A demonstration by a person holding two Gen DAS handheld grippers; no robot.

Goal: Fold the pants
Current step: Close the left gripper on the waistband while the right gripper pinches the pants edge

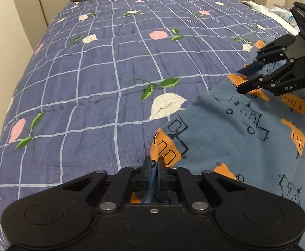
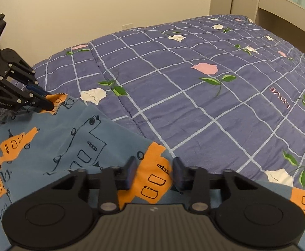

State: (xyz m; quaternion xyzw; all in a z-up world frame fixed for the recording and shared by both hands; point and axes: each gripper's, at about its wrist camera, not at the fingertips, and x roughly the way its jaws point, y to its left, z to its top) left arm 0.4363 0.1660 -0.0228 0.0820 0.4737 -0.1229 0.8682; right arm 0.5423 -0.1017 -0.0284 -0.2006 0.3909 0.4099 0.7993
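A bed (image 1: 102, 79) under a purple checked floral quilt carries blue pants (image 1: 236, 138) with orange and outlined vehicles near its close edge; the left gripper (image 1: 154, 167) is pinched tight on a cuff corner; the right gripper (image 2: 154, 172) stands narrowly parted, an orange-printed fold between its fingers, contact unclear.

Two matte black claws (image 1: 154, 168) (image 2: 154, 172), silver rivets, white "DAS" and "GenRobot.AI" lettering
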